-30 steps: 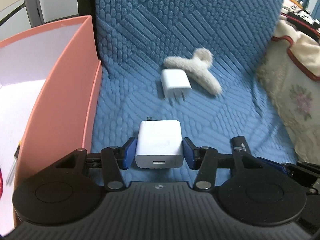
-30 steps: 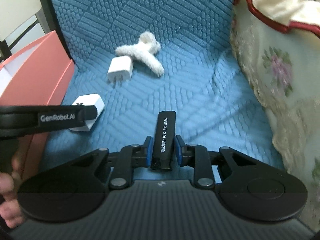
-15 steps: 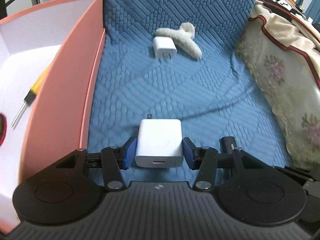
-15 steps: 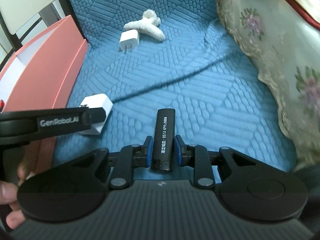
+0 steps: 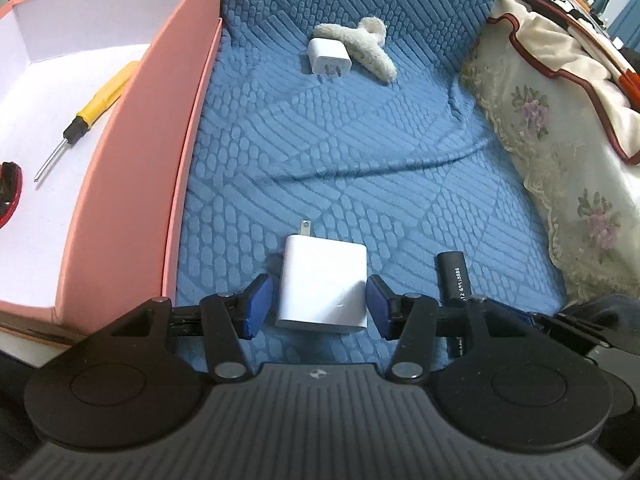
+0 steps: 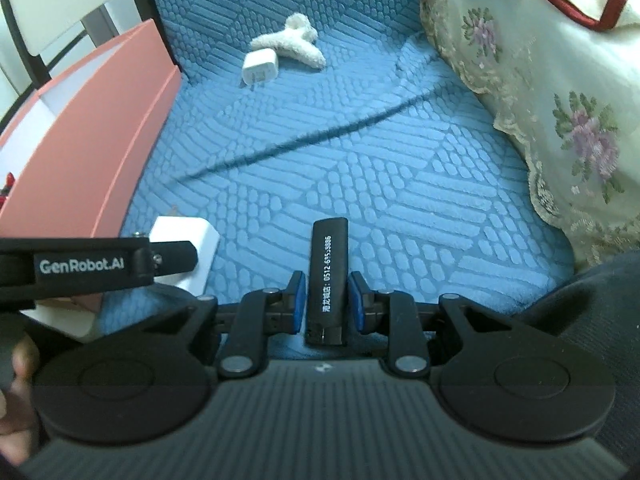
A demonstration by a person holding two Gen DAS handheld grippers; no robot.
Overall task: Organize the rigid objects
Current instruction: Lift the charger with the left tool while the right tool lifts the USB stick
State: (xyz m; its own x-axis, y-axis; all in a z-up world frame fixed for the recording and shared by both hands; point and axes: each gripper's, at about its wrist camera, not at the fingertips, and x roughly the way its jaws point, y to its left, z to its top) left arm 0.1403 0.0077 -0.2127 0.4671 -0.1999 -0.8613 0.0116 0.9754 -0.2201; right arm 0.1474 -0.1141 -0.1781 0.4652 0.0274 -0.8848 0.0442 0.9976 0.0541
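My left gripper (image 5: 318, 306) has its jaws slightly apart on both sides of a large white charger (image 5: 324, 288) that lies on the blue cushion (image 5: 360, 152). My right gripper (image 6: 326, 302) has its jaws slightly apart around a black lighter (image 6: 327, 276) with white print, also lying on the cushion. The lighter also shows in the left wrist view (image 5: 454, 276), and the charger in the right wrist view (image 6: 188, 248). A small white charger (image 5: 329, 57) lies far back beside a fluffy white hair clip (image 5: 366, 46).
A pink box (image 5: 132, 168) with a white inside stands at the left; it holds a yellow screwdriver (image 5: 94, 108) and a red-black item (image 5: 8, 196). A floral, lace-edged blanket (image 5: 560, 112) borders the cushion on the right. A fold crosses the cushion.
Both grippers have drawn back toward the near edge and their jaws have opened a little; the charger and the lighter now lie loose between the pads. More of the box's inside is in view.
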